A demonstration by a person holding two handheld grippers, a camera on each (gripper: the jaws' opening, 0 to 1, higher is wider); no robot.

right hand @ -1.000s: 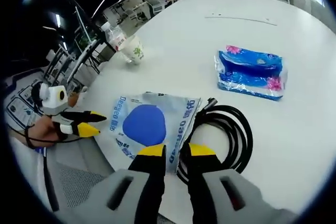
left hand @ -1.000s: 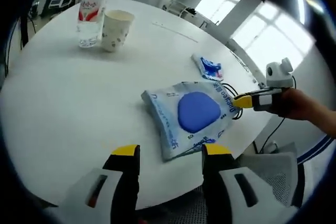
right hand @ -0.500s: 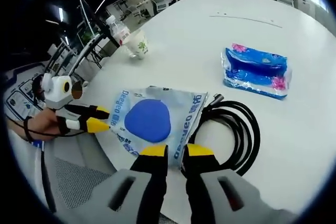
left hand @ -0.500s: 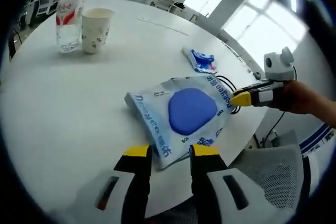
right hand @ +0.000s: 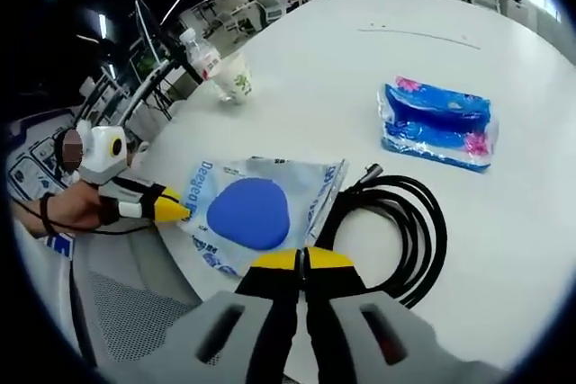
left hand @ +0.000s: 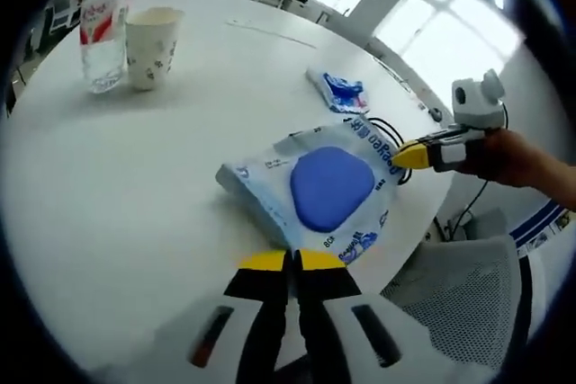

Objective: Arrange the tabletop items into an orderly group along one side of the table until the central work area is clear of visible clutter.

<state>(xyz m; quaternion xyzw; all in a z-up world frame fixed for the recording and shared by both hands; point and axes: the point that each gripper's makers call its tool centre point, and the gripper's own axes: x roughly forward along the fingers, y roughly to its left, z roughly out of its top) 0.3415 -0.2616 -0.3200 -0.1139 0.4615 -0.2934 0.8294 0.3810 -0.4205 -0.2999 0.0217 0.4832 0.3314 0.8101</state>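
Now both tongs pinch the wipes packet at the table's edge.
Left tongs (left hand: 290, 261) and right tongs (right hand: 302, 260) are each closed on opposite edges of the blue-and-white packet (left hand: 326, 188). Beside it on the white table (left hand: 135, 186) lie a coiled black cable (right hand: 405, 231) and tissue pack (right hand: 436, 123); bottle (left hand: 99, 24) and paper cup (left hand: 148, 47) stand well apart.

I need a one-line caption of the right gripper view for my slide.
Both tools pinch opposite edges of the blue-and-white pouch on a white table, beside a coiled black cable.
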